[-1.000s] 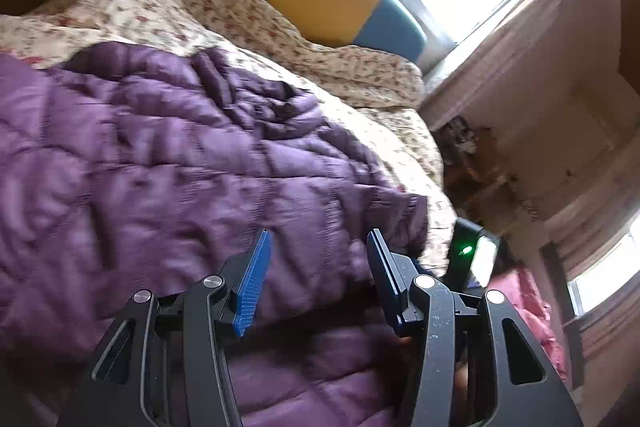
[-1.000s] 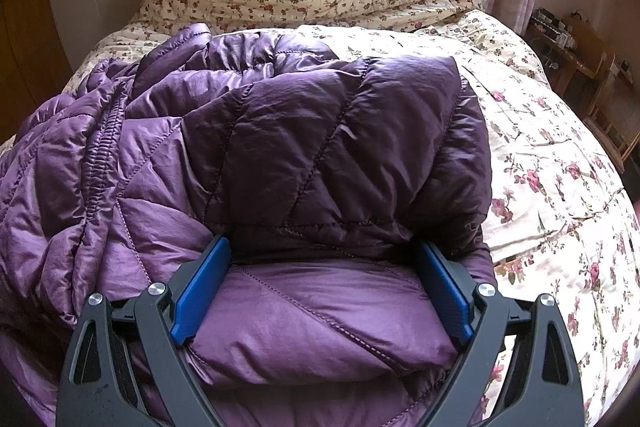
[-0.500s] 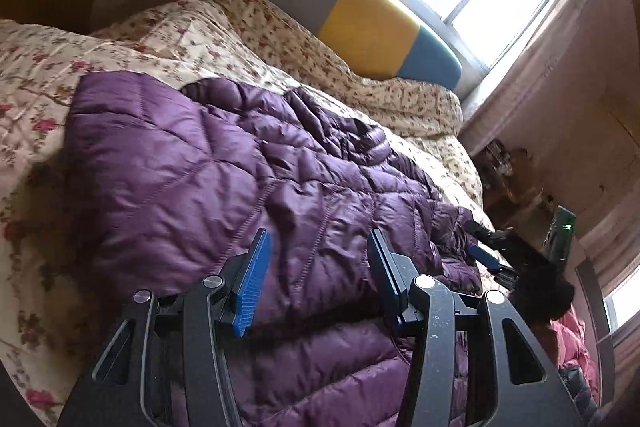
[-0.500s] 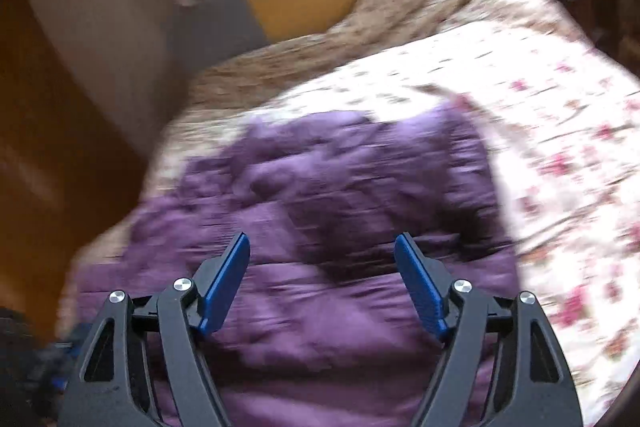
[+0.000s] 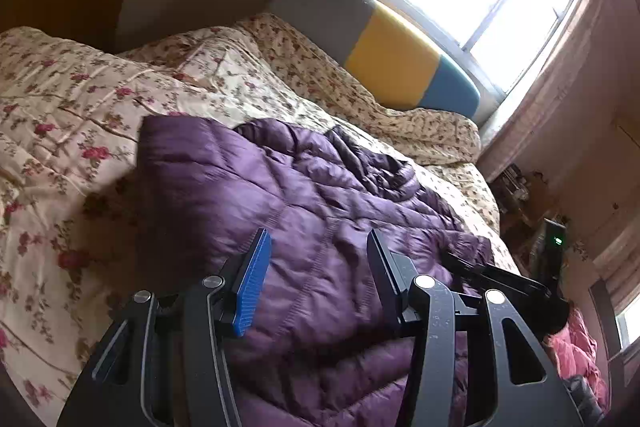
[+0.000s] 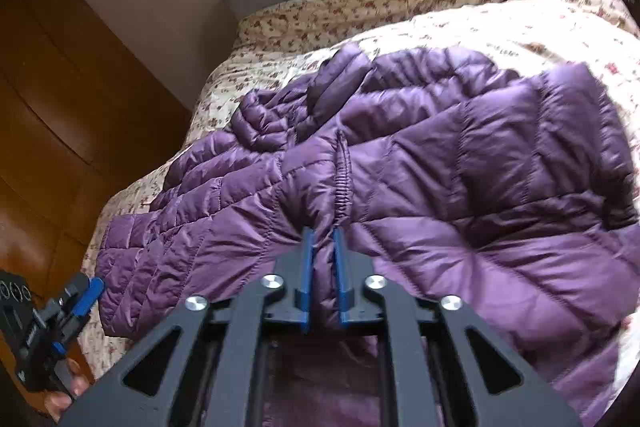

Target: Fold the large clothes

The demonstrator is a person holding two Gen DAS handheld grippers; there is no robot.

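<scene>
The right gripper (image 6: 322,259) has its blue pads clamped on a pinched ridge of the purple puffer jacket (image 6: 460,163), just below an elasticated seam at the near edge of the bed (image 6: 500,23). The left gripper (image 5: 316,267) hangs half open over the jacket, nothing between its pads. The jacket sprawls across the flowered quilt (image 5: 80,99). It looks light, puffy and slick, so seams or hems should hold best. Its near hem is cut off below both views
</scene>
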